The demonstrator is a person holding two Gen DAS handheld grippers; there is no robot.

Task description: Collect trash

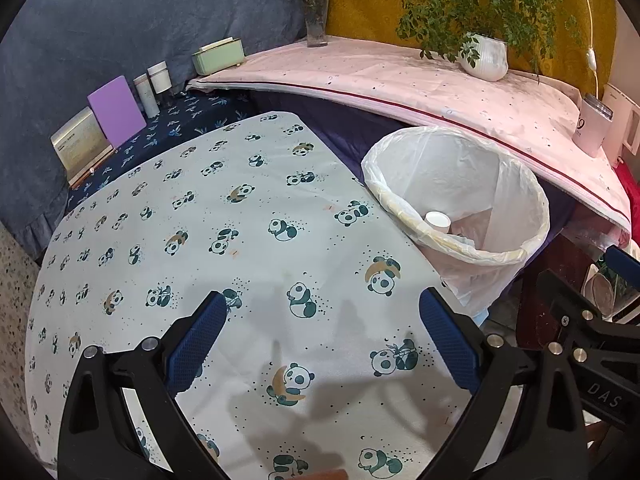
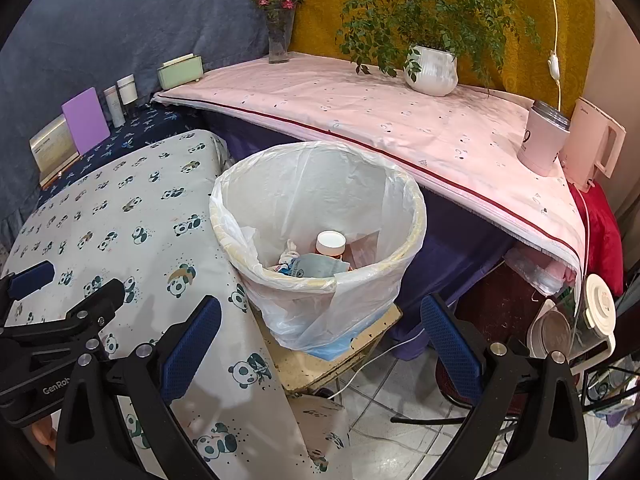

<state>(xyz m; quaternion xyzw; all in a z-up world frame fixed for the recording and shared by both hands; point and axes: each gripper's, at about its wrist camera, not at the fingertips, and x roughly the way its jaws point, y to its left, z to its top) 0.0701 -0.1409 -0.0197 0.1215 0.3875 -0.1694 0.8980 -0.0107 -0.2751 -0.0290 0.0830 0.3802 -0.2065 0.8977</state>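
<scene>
A bin with a white plastic liner (image 2: 416, 216) stands on a low stool just right of the panda-print table (image 1: 256, 216). Inside it lie a white-capped bottle (image 2: 330, 242) and crumpled wrappers (image 2: 316, 266). The left wrist view shows the same bin (image 1: 532, 200) with the white cap (image 1: 438, 222) showing. My left gripper (image 1: 324, 308) hovers open over the panda cloth with nothing between its blue pads. My right gripper (image 2: 320, 312) is open and holds nothing, in front of the bin and above the stool. Part of the left gripper (image 2: 84, 280) shows at the left of the right wrist view.
Behind the bin, a pink-clothed table (image 2: 360, 112) carries a potted plant (image 2: 432, 68), a flower vase (image 2: 278, 40), a pink tumbler (image 2: 542, 144) and a kettle (image 2: 596, 140). A green box (image 1: 218, 56), a purple board (image 1: 116, 110) and bottles sit far left. Cables cross the tiled floor (image 2: 400, 432).
</scene>
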